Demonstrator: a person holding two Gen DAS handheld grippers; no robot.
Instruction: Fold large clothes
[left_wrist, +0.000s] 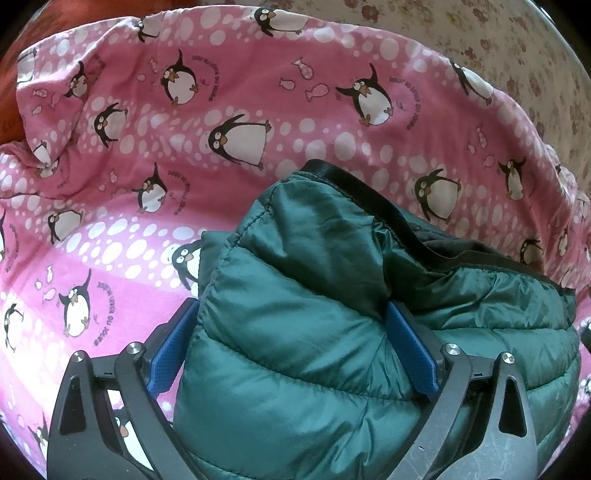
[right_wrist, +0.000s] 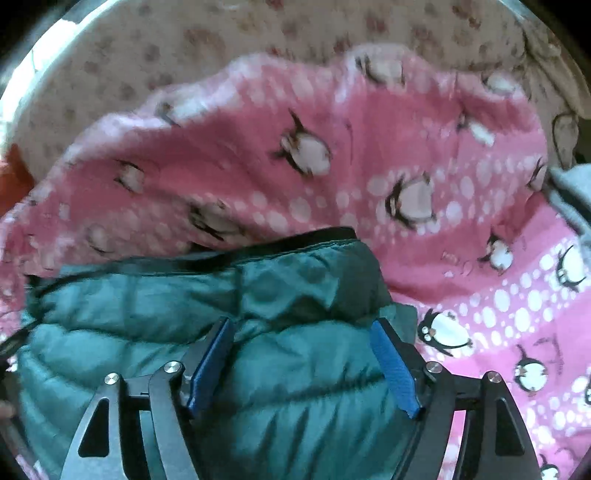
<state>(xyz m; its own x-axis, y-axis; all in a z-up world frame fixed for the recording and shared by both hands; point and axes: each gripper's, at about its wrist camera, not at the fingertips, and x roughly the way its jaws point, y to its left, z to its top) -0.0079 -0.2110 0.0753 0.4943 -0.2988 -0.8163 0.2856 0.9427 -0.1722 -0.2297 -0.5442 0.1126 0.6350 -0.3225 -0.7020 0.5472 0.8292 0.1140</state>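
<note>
- the green puffer jacket (left_wrist: 295, 332) sits bunched on the pink penguin blanket (left_wrist: 184, 122), quilted panels stacked up, black-trimmed hem (left_wrist: 373, 199) showing along the far edge
- left gripper (left_wrist: 291, 343) has its blue pads (left_wrist: 168, 358) spread wide with a fat roll of jacket filling the gap; both pads look pressed into the padding, so i read it as clamped on the jacket, likely pinning that end so the fold keeps its line
- right gripper (right_wrist: 303, 365) straddles the jacket's other end, jaws well apart; the fabric bulges up between the blue pads (right_wrist: 393, 373) but whether they squeeze it i cannot tell, the view is blurred
- no earlier picture here, so this reads as a hand either settling into or easing off a grip
- the slippery, springy padding is why both claws stand so wide
- floral bedding (right_wrist: 184, 44) lies beyond the blanket, something grey (right_wrist: 576, 199) at the right edge
- fold looks partway done
</note>
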